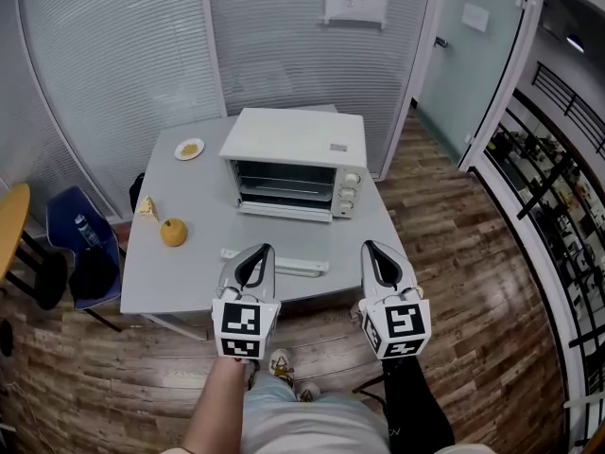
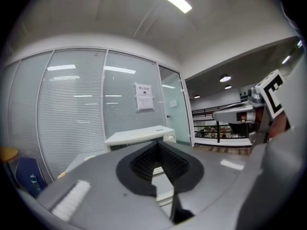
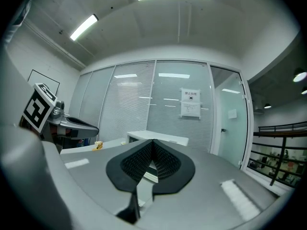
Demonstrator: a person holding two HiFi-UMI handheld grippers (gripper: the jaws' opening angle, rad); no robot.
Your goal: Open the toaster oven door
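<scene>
The white toaster oven [image 1: 295, 162] stands at the back of the grey table [image 1: 180, 268], its dark front facing me with a white bar along its lower edge. I cannot tell how the door stands. Both grippers hover over the table's near edge, well short of the oven. My left gripper [image 1: 268, 249] is shut with nothing in it, and so is my right gripper [image 1: 368, 246]. The oven [image 2: 139, 137] shows beyond the closed tips of the left gripper [image 2: 157, 144]. In the right gripper view the oven [image 3: 158, 138] lies past the right gripper [image 3: 152, 142].
An orange [image 1: 173, 232], a wedge of food [image 1: 147, 207] and a small plate [image 1: 189, 148] lie on the table's left side. A long white piece [image 1: 276, 262] rests near the front edge. A blue chair [image 1: 83, 246] stands left of the table. Glass partitions close off the back.
</scene>
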